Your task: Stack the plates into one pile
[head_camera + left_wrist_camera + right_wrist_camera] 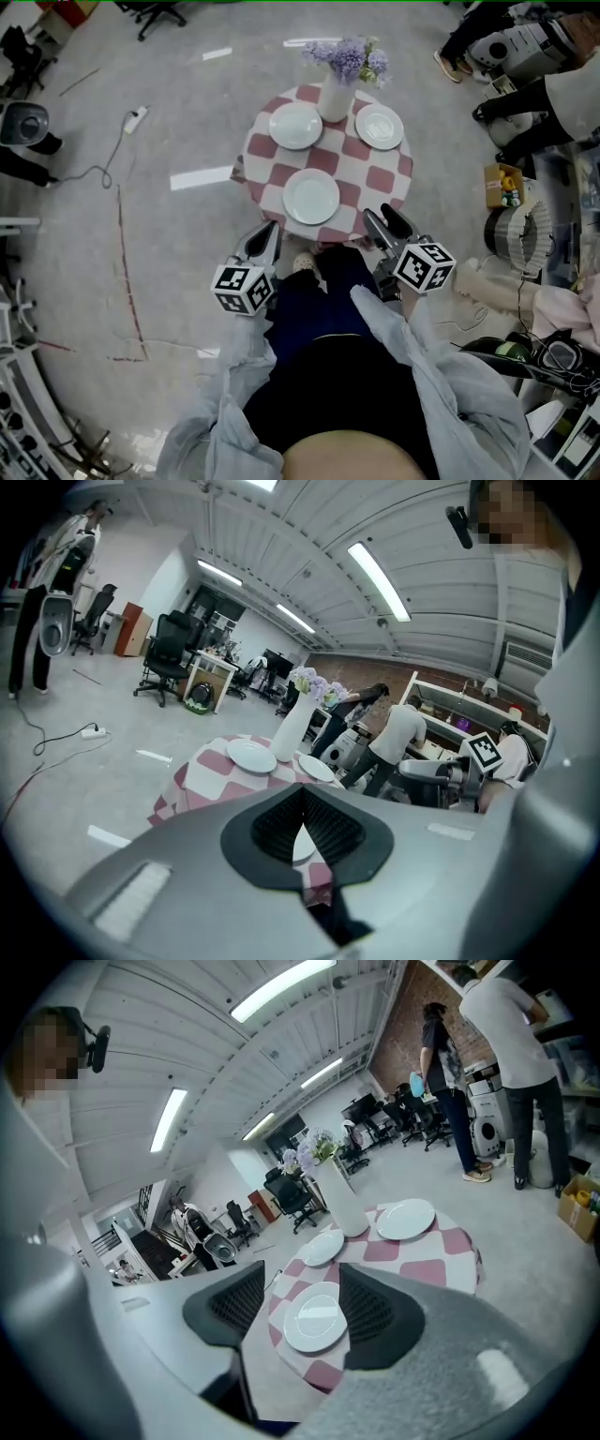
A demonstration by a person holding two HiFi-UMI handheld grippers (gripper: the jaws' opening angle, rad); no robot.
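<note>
on the round tabletop (272, 192), covered by a red-and-white checked cloth (381, 176), three white plates lay apart in a triangle, none stacked. a near plate (311, 196) sat by the edge closest to the person (328, 375). a left plate (295, 126) and a right plate (379, 126) sat at the far side, with a white vase (335, 98) of purple flowers (352, 58) standing between those two. the person stood just short of the tabletop with both tongs held out toward it, touching nothing. the left tongs (266, 239) were clenched, the pads meeting at the tips with nothing gripped. the right tongs (386, 223) were released, the jaws apart and empty. in the right gripper view the near plate showed through their gap, lying on the cloth beyond.
</note>
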